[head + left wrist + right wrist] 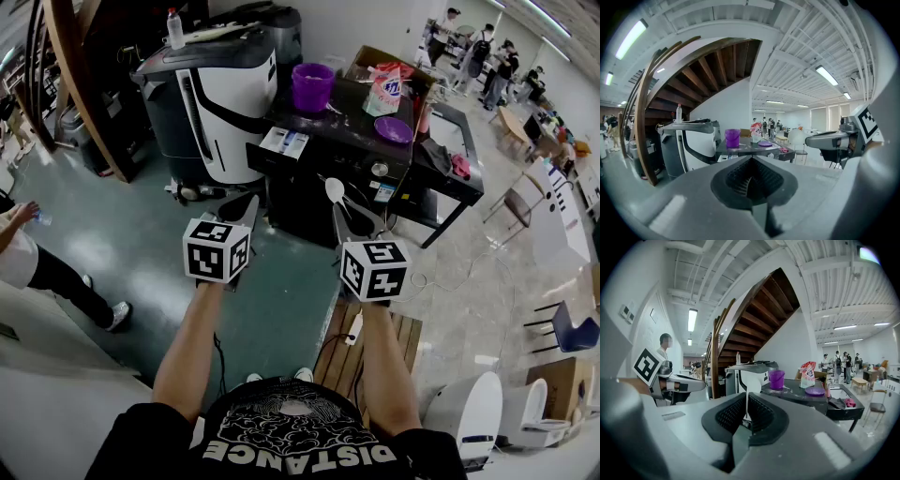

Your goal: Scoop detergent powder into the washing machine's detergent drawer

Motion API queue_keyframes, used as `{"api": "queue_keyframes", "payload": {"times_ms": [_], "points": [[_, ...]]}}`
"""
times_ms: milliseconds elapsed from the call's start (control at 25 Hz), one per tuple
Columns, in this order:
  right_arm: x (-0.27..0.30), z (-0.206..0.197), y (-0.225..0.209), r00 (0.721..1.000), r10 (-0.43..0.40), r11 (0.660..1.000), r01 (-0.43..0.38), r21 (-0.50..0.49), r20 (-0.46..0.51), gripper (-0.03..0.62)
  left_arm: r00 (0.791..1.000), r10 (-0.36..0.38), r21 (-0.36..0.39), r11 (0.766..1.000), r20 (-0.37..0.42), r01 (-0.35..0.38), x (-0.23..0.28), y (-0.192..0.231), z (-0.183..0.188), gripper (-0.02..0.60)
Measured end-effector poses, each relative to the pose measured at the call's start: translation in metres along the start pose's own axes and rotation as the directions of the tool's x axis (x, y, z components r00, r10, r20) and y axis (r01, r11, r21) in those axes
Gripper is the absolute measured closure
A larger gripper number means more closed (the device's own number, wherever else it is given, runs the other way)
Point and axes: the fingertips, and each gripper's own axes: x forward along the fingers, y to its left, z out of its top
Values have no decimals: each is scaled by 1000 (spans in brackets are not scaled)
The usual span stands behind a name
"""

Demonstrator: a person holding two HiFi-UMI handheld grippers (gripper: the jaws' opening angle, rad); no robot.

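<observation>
At the left of the head view my left gripper (242, 208) hangs in the air over the green floor. Its jaws are pressed together with nothing between them, which its own view (751, 180) confirms. Above it, in the upper left of the frame, stands a grey-and-white appliance (211, 94) that plays no part in this.

Just right of centre, the right gripper (349, 217) is clamped on the thin handle of a white spoon (335, 190). The spoon's bowl points up and away from me, and I see no powder in it. In the right gripper view the handle (747, 399) stands upright between the closed jaws.

Beyond both grippers, in the upper middle of the frame, is the black washing machine (328, 155). On its top, from left to right, are a purple bucket (312, 86), the detergent bag (386, 94) and a purple dish (393, 129). I cannot pick out the detergent drawer or tell whether it is open.

I judge the task barely begun. The spoon is in hand but well apart from the bag. Scooping, carrying and tipping into the drawer are all left to do.
</observation>
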Motion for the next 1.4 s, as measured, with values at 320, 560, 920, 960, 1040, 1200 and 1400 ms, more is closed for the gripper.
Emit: {"api": "queue_keyframes", "payload": {"times_ms": [320, 560, 920, 960, 1040, 1200, 1400], "points": [[-1, 2, -13, 1000, -2, 1000, 2, 16, 9, 557, 1000, 1, -1, 1000, -2, -1, 11, -6, 3, 581], [-1, 4, -34, 1000, 9, 1000, -9, 20, 14, 557, 1000, 3, 10, 1000, -8, -3, 29, -21, 8, 581], [5, 5, -65, 999, 35, 999, -35, 22, 17, 557, 1000, 9, 34, 999, -25, -8, 61, -42, 15, 581], [6, 6, -68, 999, 36, 999, -36, 23, 19, 557, 1000, 10, 37, 999, -28, -9, 64, -44, 16, 581], [9, 7, -74, 999, 37, 999, -37, 23, 20, 557, 999, 12, 38, 999, -32, -11, 70, -44, 17, 581], [20, 9, -83, 999, 41, 999, -41, 24, 17, 557, 999, 16, 38, 999, -34, -14, 84, -39, 20, 581], [46, 10, -93, 999, 45, 999, -45, 22, 6, 557, 999, 16, 33, 999, -35, -15, 108, -24, 25, 581]]}}
